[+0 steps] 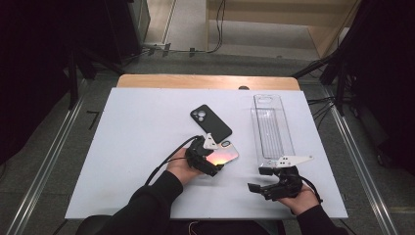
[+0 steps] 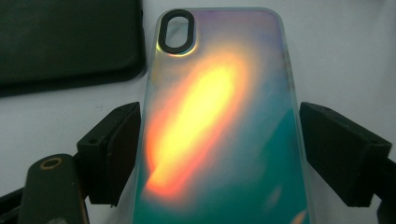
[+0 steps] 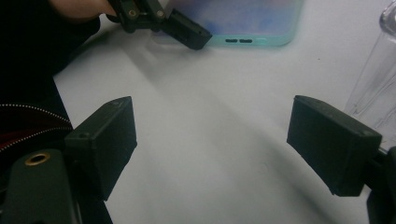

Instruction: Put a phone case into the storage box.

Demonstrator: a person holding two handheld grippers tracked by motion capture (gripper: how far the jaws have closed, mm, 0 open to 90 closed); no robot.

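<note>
An iridescent phone case (image 1: 227,153) with an orange-to-teal sheen lies flat on the white board (image 1: 137,161). In the left gripper view the same case (image 2: 219,93) runs up between the jaws, camera cut-out at the far end. My left gripper (image 2: 219,140) is open, its jaws on either side of the case and close to its long edges. A black phone case (image 1: 210,121) lies just beyond it. My right gripper (image 1: 259,179) stands open near the board's front right, nothing between its jaws (image 3: 212,140), aimed toward the left gripper (image 3: 182,28).
A clear plastic tray (image 1: 271,129) lies lengthwise on the right of the board, just past the right gripper; its wall (image 3: 378,70) shows at the right gripper view's edge. The board's left half is bare. Metal rails and cables run beside the table.
</note>
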